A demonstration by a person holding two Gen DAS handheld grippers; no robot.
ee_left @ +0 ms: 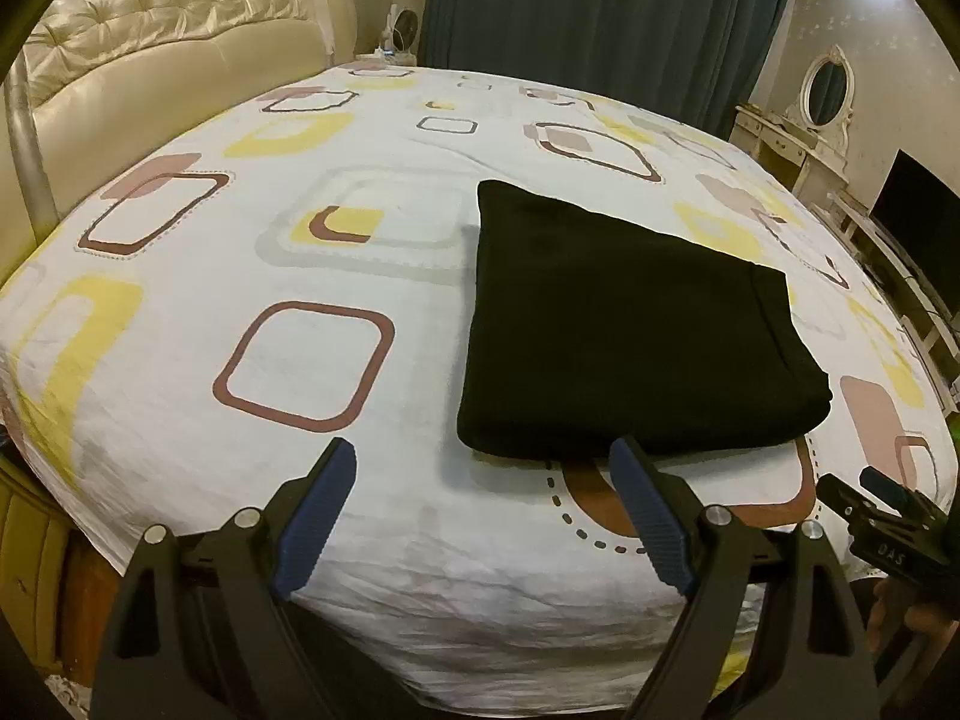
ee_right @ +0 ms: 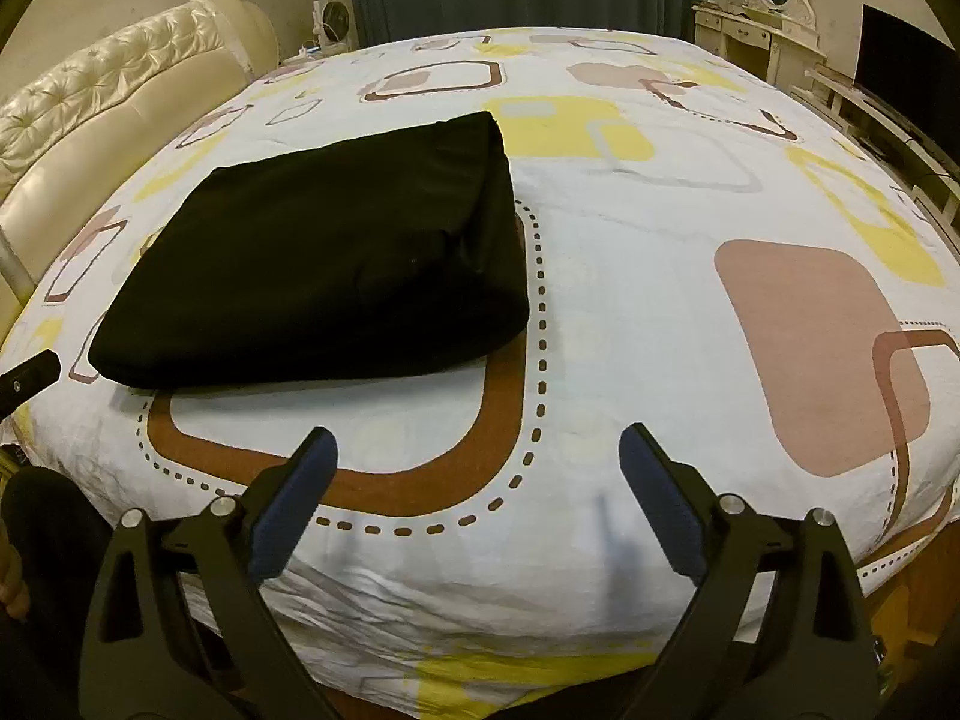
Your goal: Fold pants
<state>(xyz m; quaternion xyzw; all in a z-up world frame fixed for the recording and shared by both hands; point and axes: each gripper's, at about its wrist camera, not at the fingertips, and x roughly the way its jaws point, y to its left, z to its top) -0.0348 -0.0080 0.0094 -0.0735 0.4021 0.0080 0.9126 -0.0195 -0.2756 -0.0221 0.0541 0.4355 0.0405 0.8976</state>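
Observation:
Black pants (ee_left: 624,330) lie folded into a thick rectangle on the patterned bed sheet (ee_left: 300,480). In the right wrist view the same pants (ee_right: 324,264) sit left of centre. My left gripper (ee_left: 483,450) stands open just in front of the bundle's near edge, nothing between its blue pads. My right gripper (ee_right: 477,438) is open too, hovering over bare sheet to the right of the pants and apart from them. The right gripper (ee_left: 882,498) shows at the lower right of the left wrist view. A tip of the left gripper (ee_right: 30,378) shows at the left edge.
A cream tufted headboard (ee_left: 150,60) rises on the left. Dark teal curtains (ee_left: 600,6) hang behind the bed. A white dresser with an oval mirror (ee_left: 822,96) and a dark screen (ee_left: 918,210) stand on the right. A small fan (ee_right: 333,18) stands at the bed's far corner.

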